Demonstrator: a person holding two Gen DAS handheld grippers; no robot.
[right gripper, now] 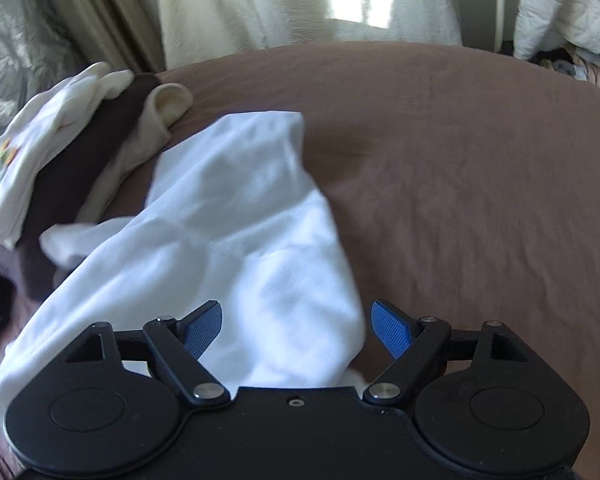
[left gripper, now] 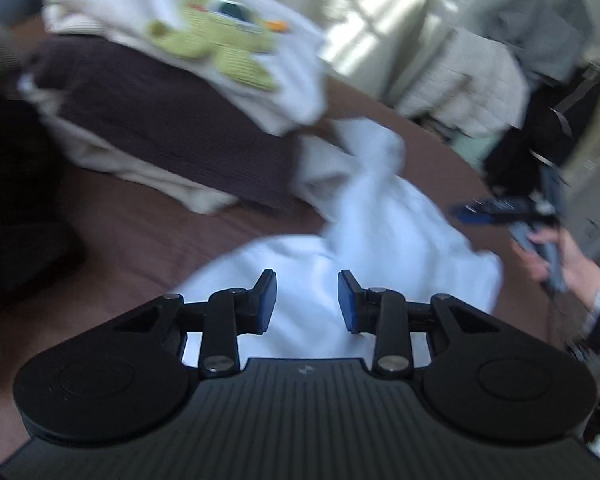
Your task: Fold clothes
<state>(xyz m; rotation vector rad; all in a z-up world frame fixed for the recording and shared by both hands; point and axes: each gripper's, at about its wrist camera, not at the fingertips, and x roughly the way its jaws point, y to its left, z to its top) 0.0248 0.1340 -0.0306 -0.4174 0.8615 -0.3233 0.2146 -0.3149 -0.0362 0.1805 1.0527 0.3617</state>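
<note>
A crumpled white garment (left gripper: pixel 380 224) lies on the brown bedsheet (left gripper: pixel 148 224); it also shows in the right wrist view (right gripper: pixel 228 216). My left gripper (left gripper: pixel 307 300) is open and empty just above its near part. My right gripper (right gripper: pixel 298 330) is open wide and empty over the garment's near edge. The right gripper, held in a hand, also shows at the right of the left wrist view (left gripper: pixel 500 210). A stack of folded clothes (left gripper: pixel 172 120) sits beyond the garment, topped by a white shirt with a green print (left gripper: pixel 216 40).
The stack also lies at the left in the right wrist view (right gripper: pixel 72 152). The brown sheet (right gripper: pixel 460 184) stretches to the right. Piled bedding and clothes (left gripper: pixel 500 76) stand beyond the bed. Curtains (right gripper: pixel 300 4) hang at the back.
</note>
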